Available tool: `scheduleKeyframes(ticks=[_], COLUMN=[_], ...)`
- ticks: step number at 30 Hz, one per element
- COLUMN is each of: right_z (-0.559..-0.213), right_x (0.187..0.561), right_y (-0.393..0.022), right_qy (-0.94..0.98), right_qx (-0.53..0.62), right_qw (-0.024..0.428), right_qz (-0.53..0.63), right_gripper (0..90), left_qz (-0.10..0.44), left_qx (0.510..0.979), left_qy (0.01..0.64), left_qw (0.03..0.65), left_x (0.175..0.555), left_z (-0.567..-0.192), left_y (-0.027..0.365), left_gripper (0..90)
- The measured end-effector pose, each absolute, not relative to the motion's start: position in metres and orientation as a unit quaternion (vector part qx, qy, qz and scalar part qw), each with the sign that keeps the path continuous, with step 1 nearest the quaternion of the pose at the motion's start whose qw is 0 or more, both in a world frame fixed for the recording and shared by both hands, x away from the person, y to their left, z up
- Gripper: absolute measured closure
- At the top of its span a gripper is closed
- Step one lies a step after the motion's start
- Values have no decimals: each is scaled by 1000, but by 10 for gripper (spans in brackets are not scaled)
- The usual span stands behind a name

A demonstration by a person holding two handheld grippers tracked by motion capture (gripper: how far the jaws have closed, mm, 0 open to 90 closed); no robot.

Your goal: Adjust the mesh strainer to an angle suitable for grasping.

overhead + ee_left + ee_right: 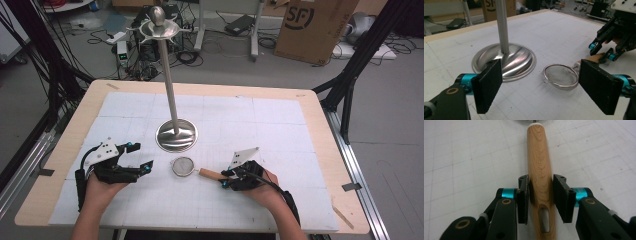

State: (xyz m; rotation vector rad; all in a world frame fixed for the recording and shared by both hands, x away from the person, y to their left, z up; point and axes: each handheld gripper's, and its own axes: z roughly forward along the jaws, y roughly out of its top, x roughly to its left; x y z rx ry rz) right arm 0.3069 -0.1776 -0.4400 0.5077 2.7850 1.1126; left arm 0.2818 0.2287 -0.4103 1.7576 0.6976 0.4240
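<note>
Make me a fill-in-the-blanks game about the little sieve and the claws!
1. The strainer's handle is made of ____.
2. The right claw has its jaws on either side of the ____.
3. The left claw is wide ____.
4. The tall metal stand rests on a ____ base.

Missing words: wood; handle; open; round

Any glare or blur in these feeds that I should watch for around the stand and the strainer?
High view: soft overall, with a bright sheen on the round polished steel stand base. Left tool view: streaky reflections on that base; the small round wire-mesh strainer is sharp, the near pads slightly soft. Right tool view: the light wooden handle is crisp, its engraving readable; top edge blurs.
</note>
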Motion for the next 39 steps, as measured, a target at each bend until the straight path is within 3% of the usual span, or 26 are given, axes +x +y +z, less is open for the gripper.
scheduleKeyframes(ticks=[23, 32, 39], right_z=[-434, -433, -434], right_x=[317, 314, 317], right_y=[-101, -92, -99], right_qy=[927, 927, 928], right_qx=[91, 74, 102], right_qw=[28, 17, 27], right_qz=[363, 367, 358], right_gripper=[698, 698, 614], left_qz=[180, 180, 181], left_qx=[744, 744, 744], left_qy=[298, 297, 298], left_qw=[571, 570, 570], left_x=[281, 281, 281], left_z=[-410, -410, -409], left_y=[229, 230, 231], left_gripper=[203, 203, 203])
